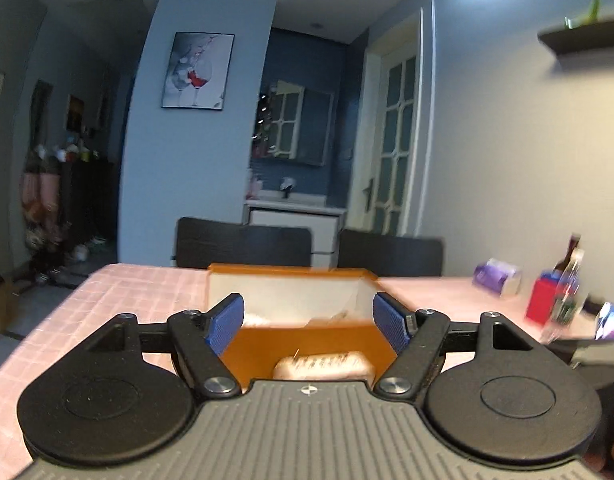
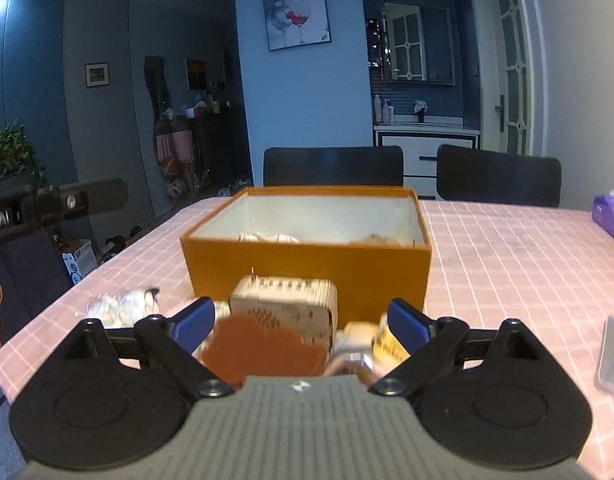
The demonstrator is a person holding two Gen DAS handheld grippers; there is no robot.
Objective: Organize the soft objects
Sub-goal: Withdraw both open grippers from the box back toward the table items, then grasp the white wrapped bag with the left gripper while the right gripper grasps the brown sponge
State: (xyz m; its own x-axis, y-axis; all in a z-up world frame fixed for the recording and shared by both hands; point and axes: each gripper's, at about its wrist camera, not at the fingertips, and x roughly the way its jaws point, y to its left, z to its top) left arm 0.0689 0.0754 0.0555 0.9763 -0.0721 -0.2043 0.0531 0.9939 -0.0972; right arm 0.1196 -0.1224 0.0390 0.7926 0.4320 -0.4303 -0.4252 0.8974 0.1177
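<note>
An orange box (image 2: 307, 264) with a white inside stands on the pink checked tablecloth and holds a few pale soft items (image 2: 269, 237). In front of it lie a patterned beige packet (image 2: 285, 306), a brown fuzzy piece (image 2: 263, 346), a yellow-white soft item (image 2: 387, 340) and a white crinkled bundle (image 2: 119, 306). My right gripper (image 2: 303, 322) is open, its blue pads either side of these items, holding nothing. My left gripper (image 1: 309, 322) is open just before the box (image 1: 307, 340), above the patterned packet (image 1: 325, 365).
Two black chairs (image 2: 333, 166) stand behind the table. A purple tissue pack (image 2: 609, 214) lies at the far right, and a flat grey object (image 2: 613, 354) at the right edge. In the left wrist view a red box (image 1: 543, 296) and bottles (image 1: 569, 276) stand to the right.
</note>
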